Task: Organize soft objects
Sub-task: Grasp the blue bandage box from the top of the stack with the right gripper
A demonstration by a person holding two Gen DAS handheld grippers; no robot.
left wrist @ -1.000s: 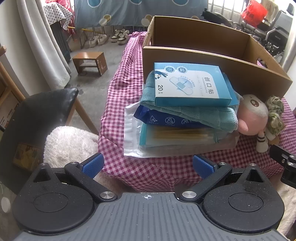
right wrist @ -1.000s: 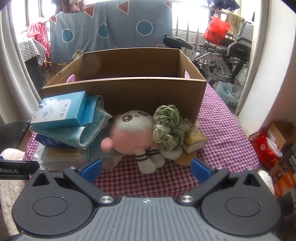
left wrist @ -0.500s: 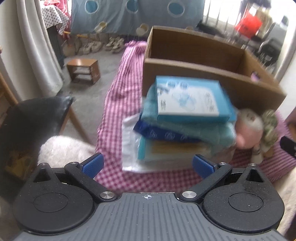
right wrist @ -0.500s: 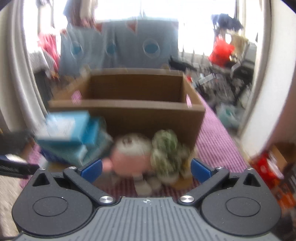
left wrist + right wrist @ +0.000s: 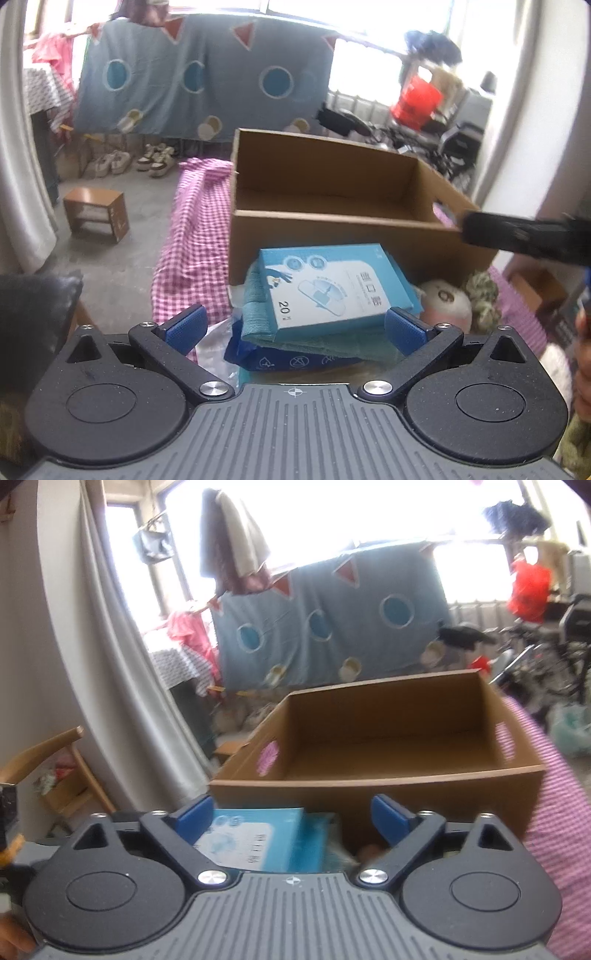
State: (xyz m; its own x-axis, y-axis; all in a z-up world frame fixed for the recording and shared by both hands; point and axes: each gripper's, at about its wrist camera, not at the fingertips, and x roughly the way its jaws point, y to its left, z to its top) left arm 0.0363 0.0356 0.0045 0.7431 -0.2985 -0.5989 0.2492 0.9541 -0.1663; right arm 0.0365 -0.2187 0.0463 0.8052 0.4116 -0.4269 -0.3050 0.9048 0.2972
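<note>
Left wrist view shows the cardboard box (image 5: 332, 225) at 12 o'clock, empty, with the stack topped by the blue carton (image 5: 332, 291) just before it and the pink plush toy (image 5: 447, 302) at 3 o'clock. Both left gripper (image 5: 293, 326) and right gripper (image 5: 291, 816) gape wide and grip nothing, the right's jaws having just been closing a little; best pinch the plush squarely at its middle, then lift clear of the box wall

free: cardboard box (image 5: 332, 192) interior open from above | blocked: box front wall, blue carton (image 5: 332, 288) stack against it

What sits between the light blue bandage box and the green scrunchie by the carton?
The pink plush toy lies between the bandage box and the scrunchie, in front of the cardboard carton; it shows in the left wrist view.
</note>
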